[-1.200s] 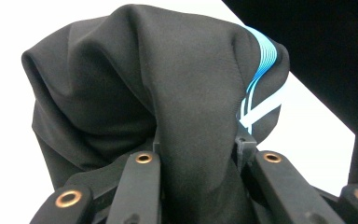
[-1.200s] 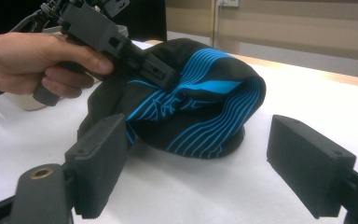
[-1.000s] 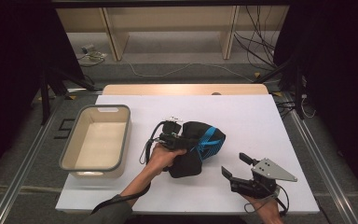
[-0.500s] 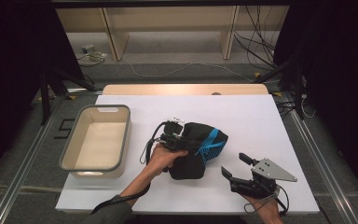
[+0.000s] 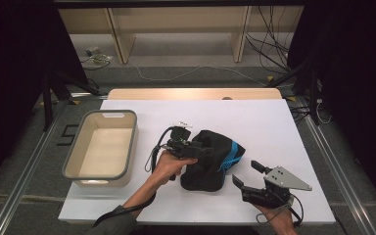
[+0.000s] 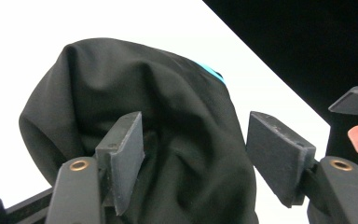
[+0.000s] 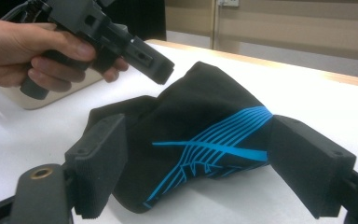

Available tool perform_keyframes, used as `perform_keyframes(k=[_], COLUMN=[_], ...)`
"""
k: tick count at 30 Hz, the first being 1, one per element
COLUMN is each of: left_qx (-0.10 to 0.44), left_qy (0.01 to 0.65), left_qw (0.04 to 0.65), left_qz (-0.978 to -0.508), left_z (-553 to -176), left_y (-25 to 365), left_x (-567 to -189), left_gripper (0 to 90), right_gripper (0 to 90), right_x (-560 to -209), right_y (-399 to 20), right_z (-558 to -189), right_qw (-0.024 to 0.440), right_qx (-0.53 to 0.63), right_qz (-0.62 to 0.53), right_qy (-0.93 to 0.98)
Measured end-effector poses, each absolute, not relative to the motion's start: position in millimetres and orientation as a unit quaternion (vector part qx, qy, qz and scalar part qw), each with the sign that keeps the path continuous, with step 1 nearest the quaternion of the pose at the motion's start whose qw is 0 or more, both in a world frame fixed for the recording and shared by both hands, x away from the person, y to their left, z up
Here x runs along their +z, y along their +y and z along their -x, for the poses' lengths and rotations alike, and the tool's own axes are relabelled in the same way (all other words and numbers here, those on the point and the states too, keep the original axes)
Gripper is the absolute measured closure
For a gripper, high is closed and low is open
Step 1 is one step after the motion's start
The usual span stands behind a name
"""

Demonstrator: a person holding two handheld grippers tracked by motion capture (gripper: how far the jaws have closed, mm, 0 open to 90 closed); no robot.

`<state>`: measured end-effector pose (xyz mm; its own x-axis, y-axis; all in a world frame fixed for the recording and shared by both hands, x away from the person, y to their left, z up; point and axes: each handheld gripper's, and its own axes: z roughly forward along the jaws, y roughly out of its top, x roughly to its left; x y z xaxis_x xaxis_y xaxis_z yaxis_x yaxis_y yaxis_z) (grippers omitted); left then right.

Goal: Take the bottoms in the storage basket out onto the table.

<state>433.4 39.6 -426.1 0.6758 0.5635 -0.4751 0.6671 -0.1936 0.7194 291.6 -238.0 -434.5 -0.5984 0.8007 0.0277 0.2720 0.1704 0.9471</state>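
Black cloth bag (image 5: 206, 160) with bright blue stripes, slumped in a soft heap near the middle of a white counter (image 5: 274, 127), a little toward the near edge. Blue lines fanning across its right-hand side, seen clearly in the right gripper view (image 7: 214, 144)

Left gripper (image 5: 199, 148) held in a hand (image 5: 169, 164) at the top left of the bag, jaws just been opening and now standing partly apart. In the left gripper view, dark fabric (image 6: 168, 121) bulging up between the two jaws, the left jaw against a fold, the right jaw clear of the cloth, no squeeze on it

Right gripper (image 5: 245, 172) low at the near right of the counter, just beside the bag and pointing at it, jaws wide apart with nothing between them. Grey three-cornered plate (image 5: 286, 178) on top, cable trailing back to the hand

Beige bin (image 5: 100, 149) with a grey rim on the left of the counter, near the bag but not touching, nothing visible inside

Beyond the far edge, pale wooden shelving (image 5: 176, 24) and loose cables (image 5: 274, 54) on a grey floor
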Motion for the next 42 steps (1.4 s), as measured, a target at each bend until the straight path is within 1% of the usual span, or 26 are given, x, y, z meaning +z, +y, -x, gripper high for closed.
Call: perform_keyframes(k=[4,8,10,16,19,24,42], left_qx=[-0.049,-0.056,-0.063,-0.054,-0.063,-0.047,-0.006], left_qy=[0.389,0.383,0.381,0.371,0.363,0.346,0.346], left_qw=[0.503,0.513,0.521,0.532,0.54,0.546,0.569], left_qz=[-0.771,-0.766,-0.761,-0.759,-0.757,-0.762,-0.746], left_z=[-431,-430,-429,-424,-421,-413,-405], left_y=[44,49,50,55,60,66,74], left_x=[-424,-423,-423,-420,-417,-413,-413], left_gripper=[34.1,30.7,28.6,21.1,20.3,19.5,17.1], right_gripper=[21.1,21.0,21.1,21.1,21.0,21.0,21.1], right_x=[-435,-435,-435,-435,-435,-435,-435], right_y=[-238,-238,-238,-238,-238,-238,-237], right_z=[-292,-291,-291,-291,-292,-291,-291], right_qw=[0.25,0.25,0.25,0.249,0.249,0.25,0.247], right_qx=[0.526,0.526,0.526,0.526,0.527,0.527,0.527], right_qz=[-0.371,-0.372,-0.371,-0.372,-0.371,-0.371,-0.371], right_qy=[0.723,0.723,0.723,0.723,0.723,0.722,0.724])
